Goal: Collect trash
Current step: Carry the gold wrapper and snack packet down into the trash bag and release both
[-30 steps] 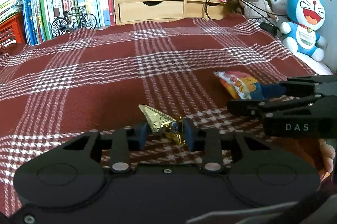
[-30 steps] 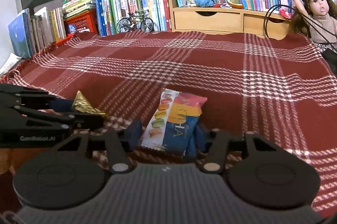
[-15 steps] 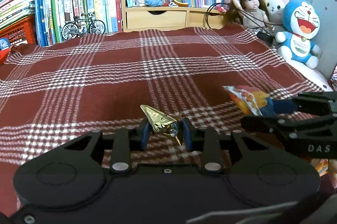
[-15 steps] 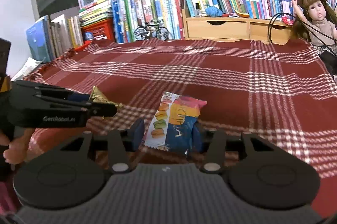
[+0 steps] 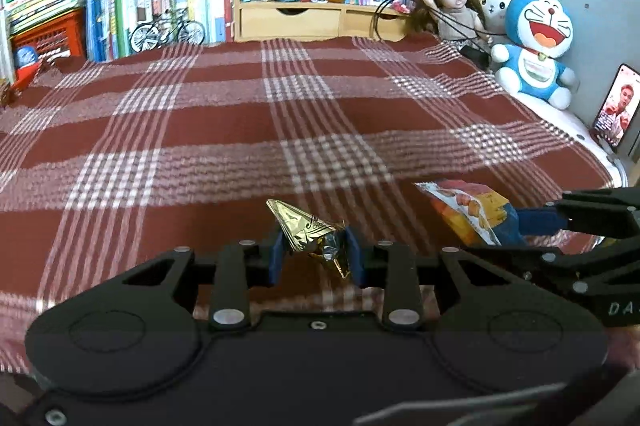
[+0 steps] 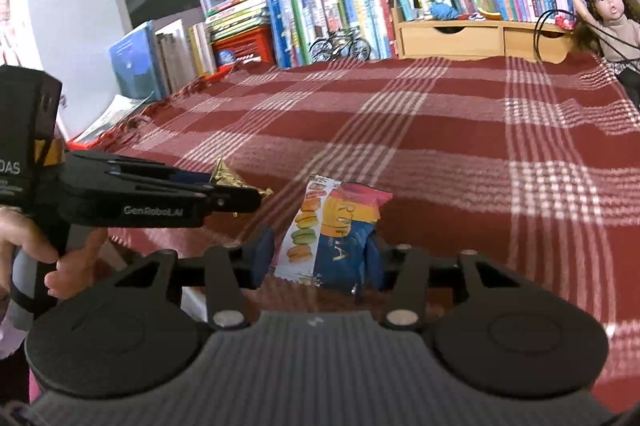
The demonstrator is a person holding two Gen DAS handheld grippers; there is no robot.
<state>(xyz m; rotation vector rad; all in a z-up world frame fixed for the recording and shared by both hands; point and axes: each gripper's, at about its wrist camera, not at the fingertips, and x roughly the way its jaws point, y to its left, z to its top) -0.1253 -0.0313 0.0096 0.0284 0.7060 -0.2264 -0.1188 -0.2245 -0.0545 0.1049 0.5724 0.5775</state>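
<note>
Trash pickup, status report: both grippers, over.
Left hand-held gripper shut on gold foil wrapper. Right hand-held gripper shut on macaron snack packet. Plaid blanket ahead, nothing blocking.

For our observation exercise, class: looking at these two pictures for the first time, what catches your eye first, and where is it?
The gold foil wrapper is pinched in the left tongs in the foreground. Beside it, the right tongs grip a colourful macaron snack packet. Both hang above the red plaid blanket, with a blue cat plush at the far right edge.
</note>
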